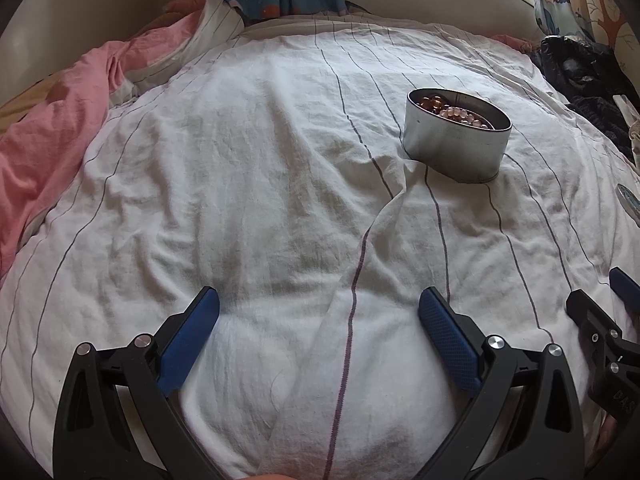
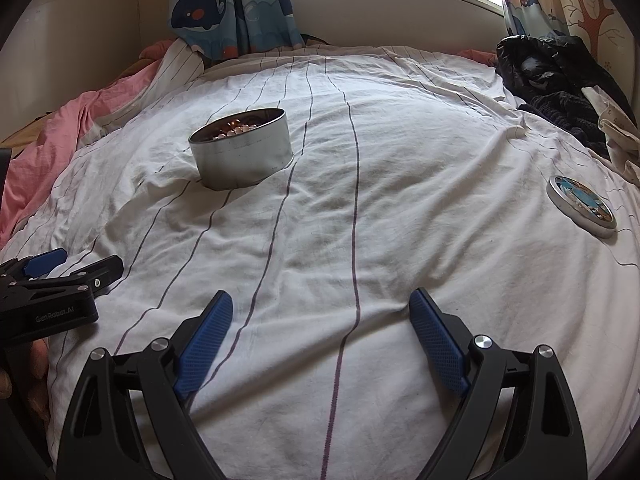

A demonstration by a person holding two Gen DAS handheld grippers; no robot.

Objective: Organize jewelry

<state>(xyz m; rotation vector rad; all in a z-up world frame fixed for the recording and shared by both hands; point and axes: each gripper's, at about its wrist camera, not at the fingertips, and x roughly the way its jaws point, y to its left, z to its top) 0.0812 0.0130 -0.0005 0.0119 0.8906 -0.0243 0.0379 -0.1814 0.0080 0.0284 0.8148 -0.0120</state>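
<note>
A round silver tin (image 1: 456, 140) (image 2: 242, 156) stands without its lid on the white striped bed cover, and pinkish beads (image 1: 456, 113) (image 2: 234, 127) fill it. Its lid (image 2: 582, 206), with a blue picture on top, lies flat to the right; only its edge (image 1: 629, 202) shows in the left wrist view. My left gripper (image 1: 318, 300) hangs open over bare cover, near and left of the tin. My right gripper (image 2: 322, 304) is open too, nothing between its blue pads, with the tin far left and the lid far right of it.
A pink quilt (image 1: 48, 136) is bunched along the left side of the bed. Dark clothes and a black bag (image 2: 560, 80) lie at the far right corner. Whale-print curtains (image 2: 236, 8) hang at the head, under a window. A hand (image 2: 24, 380) shows at the left edge.
</note>
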